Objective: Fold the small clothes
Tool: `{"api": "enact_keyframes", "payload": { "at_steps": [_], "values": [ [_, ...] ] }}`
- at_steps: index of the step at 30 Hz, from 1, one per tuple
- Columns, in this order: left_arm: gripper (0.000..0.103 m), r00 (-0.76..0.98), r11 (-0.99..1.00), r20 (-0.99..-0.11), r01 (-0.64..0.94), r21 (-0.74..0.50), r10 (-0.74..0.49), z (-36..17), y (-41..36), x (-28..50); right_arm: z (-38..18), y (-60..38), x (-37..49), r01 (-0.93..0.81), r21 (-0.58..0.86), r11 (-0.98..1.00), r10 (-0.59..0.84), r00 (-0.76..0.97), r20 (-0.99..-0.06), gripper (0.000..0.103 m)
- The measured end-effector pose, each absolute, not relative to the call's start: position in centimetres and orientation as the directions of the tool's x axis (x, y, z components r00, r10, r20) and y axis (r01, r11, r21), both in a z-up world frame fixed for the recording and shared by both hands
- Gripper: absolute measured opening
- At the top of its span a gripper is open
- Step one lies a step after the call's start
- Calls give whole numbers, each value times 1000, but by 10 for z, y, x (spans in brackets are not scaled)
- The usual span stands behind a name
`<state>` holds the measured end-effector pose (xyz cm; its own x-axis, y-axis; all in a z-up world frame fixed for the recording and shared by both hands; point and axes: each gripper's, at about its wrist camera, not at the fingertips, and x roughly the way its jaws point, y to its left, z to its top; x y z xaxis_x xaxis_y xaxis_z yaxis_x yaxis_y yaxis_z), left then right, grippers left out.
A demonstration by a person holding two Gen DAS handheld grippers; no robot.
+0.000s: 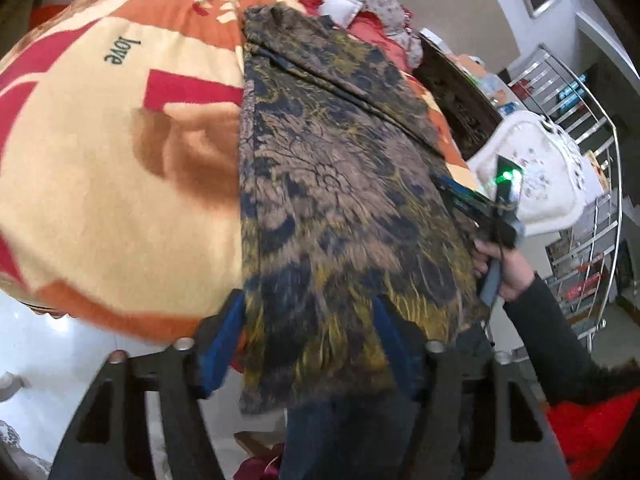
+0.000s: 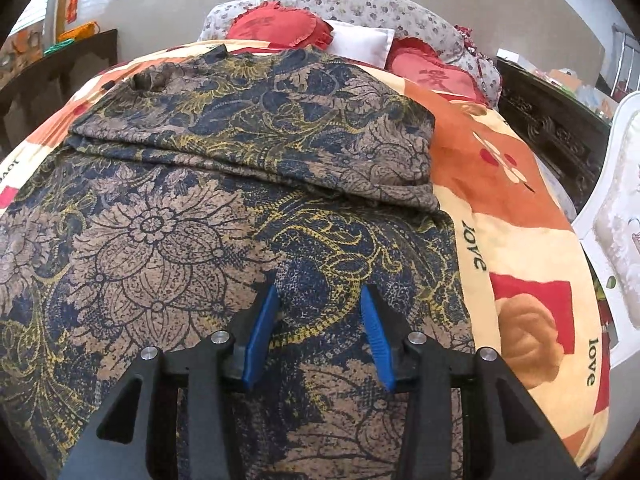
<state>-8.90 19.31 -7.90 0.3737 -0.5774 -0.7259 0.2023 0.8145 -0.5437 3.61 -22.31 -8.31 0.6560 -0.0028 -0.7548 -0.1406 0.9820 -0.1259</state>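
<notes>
Patterned garment on the bed, partly folded; both claws at its near edge.

The dark floral garment (image 2: 224, 208) lies on the "love" blanket (image 2: 516, 184) covering the bed, its far part folded over itself. In the right wrist view the right claw (image 2: 318, 304) has blue pads parted with a raised pucker of cloth between them; pad contact is hard to confirm. The left wrist view is motion-blurred: the left claw (image 1: 308, 320) stands open around the garment's hanging near edge, with fabric in the gap and no pad visibly pressing. Only this view shows the person's hand (image 1: 508, 268) on the right claw's handle and a metal rack (image 1: 580, 184). Red heart-shaped cushions (image 2: 280, 26) show clearly only in the right wrist view.
</notes>
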Motion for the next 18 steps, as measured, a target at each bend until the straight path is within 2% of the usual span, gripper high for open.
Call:
{"api": "enact_keyframes", "payload": {
  "at_steps": [3,7,13,14,15,18],
  "values": [
    [64,371,805,-719,187,-563,-588,-75,201,-103,-83,-222,36,-142,-129,981,-5,657,-754,35],
    [64,329,830,-765,144,-538,-553,-95,203,-113,-83,-223,36,-143,-131,981,-5,657,-754,35],
    [63,336,786,-728,63,-615,-597,-126,213,-110,-83,-223,35,-144,-133,981,-5,657,-754,35],
    [58,337,772,-717,52,-633,-611,-128,214,-109,-83,-223,35,-144,-131,981,-5,657,-754,35],
    [40,336,761,-705,58,-646,-624,-127,213,-110,-83,-223,35,-144,-131,981,-5,657,-754,35],
    [9,321,764,-712,62,-642,-624,-124,210,-112,-83,-223,35,-144,-131,981,-4,658,-753,35]
  ]
}}
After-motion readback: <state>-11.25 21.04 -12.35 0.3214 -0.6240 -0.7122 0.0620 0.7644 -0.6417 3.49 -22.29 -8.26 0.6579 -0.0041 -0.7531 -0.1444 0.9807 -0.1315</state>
